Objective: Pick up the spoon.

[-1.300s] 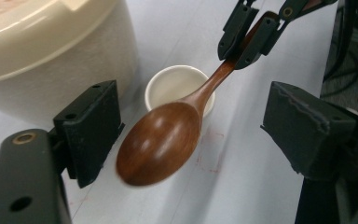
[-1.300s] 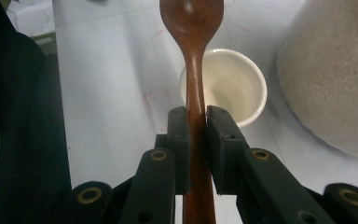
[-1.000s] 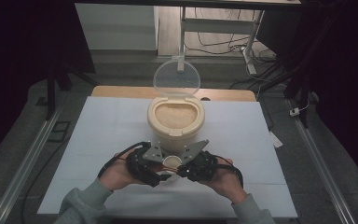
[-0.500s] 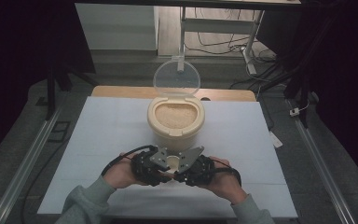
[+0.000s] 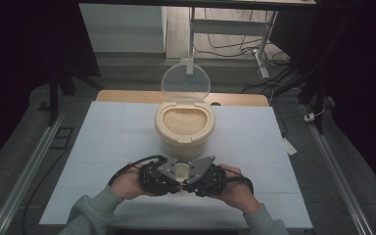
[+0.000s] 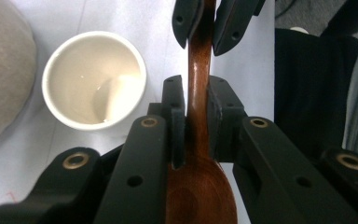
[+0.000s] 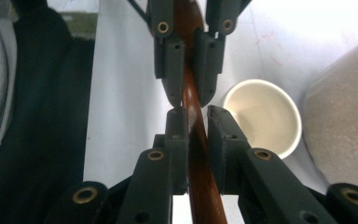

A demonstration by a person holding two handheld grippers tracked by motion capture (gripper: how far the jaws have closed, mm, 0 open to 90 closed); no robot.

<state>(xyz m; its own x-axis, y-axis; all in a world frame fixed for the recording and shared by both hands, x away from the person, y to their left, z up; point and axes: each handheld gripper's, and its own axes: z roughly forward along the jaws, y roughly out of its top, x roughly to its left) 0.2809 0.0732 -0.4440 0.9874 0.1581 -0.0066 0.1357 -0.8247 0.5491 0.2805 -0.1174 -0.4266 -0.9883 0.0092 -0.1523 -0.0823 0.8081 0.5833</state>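
White table (image 5: 103,147). Beige rice container (image 5: 184,128), clear lid (image 5: 185,82) up, full of rice (image 5: 183,121). Small white cup (image 6: 94,79) just before it, no contents visible. Wooden spoon (image 6: 198,84) held level above the table beside the cup: left gripper (image 6: 196,122) clamped near bowl, right gripper (image 7: 196,144) closed about the handle.

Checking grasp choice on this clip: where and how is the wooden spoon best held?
On the thin handle of the wooden spoon, fingers closing across its narrow width from either side. The bowl end is wide and curved, so it offers poor purchase. Both the left gripper and right gripper bracket the handle this way.
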